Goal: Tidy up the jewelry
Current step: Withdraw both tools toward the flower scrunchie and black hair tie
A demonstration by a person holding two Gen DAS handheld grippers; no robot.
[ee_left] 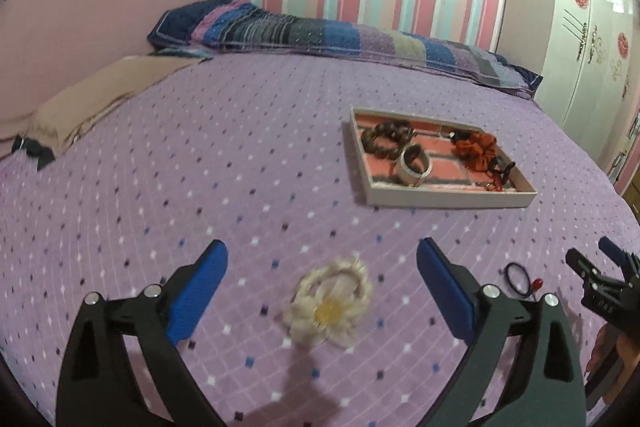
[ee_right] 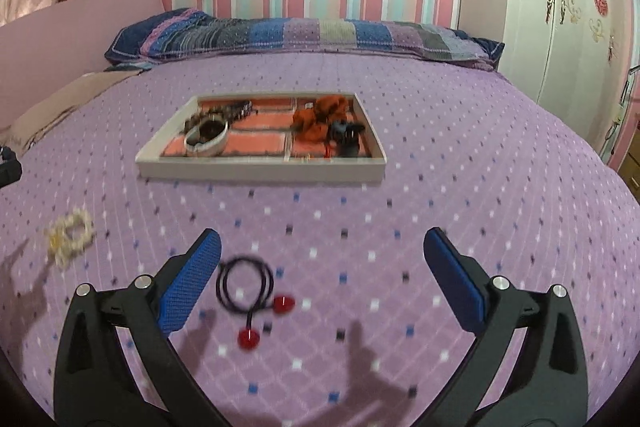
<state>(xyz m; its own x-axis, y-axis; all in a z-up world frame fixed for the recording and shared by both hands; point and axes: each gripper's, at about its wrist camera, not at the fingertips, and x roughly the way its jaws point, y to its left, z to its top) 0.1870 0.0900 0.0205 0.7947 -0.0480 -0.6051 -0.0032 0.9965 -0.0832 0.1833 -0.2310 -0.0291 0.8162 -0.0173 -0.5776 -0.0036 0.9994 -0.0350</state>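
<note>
My left tongs (ee_left: 322, 291) are spread wide over the purple dotted bedspread (ee_left: 200, 167), the cream crocheted flower hair tie (ee_left: 329, 303) lying between their blue pads. My right tongs (ee_right: 322, 277) are wide apart too, with the black elastic loop with two red beads (ee_right: 250, 293) just inside the left pad. At twelve o'clock from them sits the shallow white tray with pink compartments (ee_right: 260, 169), holding a dark beaded bracelet (ee_right: 236, 109), a silver bangle (ee_right: 206, 139) and an orange scrunchie (ee_right: 318, 119)

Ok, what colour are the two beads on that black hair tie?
Red beads on the hair tie, clearest in the right wrist view.
</note>
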